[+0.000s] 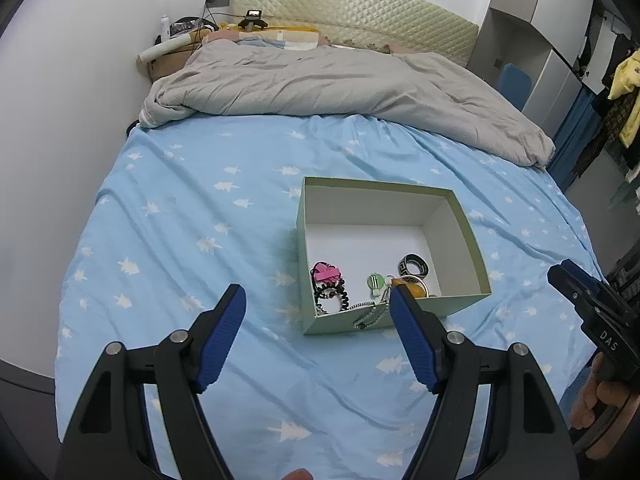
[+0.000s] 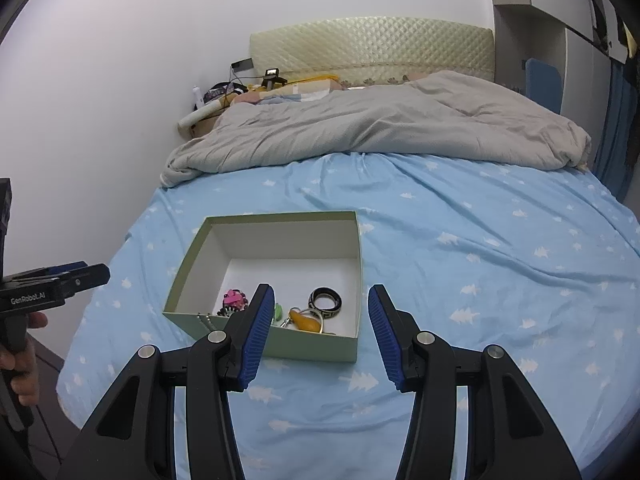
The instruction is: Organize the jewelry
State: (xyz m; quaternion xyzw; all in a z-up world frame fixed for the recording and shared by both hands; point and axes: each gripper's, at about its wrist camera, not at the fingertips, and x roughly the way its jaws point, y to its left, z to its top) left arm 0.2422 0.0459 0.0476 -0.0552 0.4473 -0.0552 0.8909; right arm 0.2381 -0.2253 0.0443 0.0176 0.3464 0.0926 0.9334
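While both tongs hang over the blue bed sheet (image 1: 180,208) with nothing between their pads, the left tongs (image 1: 318,304) spread wide and the right tongs (image 2: 321,304) released, the jewelry sits in the open green box (image 2: 316,346): a pink clip (image 1: 325,272), a black bangle (image 2: 325,299), a chain (image 1: 366,314) draped over the near wall.

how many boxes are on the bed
1. The pale green open box sits on the blue sheet near the foot of the bed, jewelry lying along its near wall. The grey duvet could hide more.
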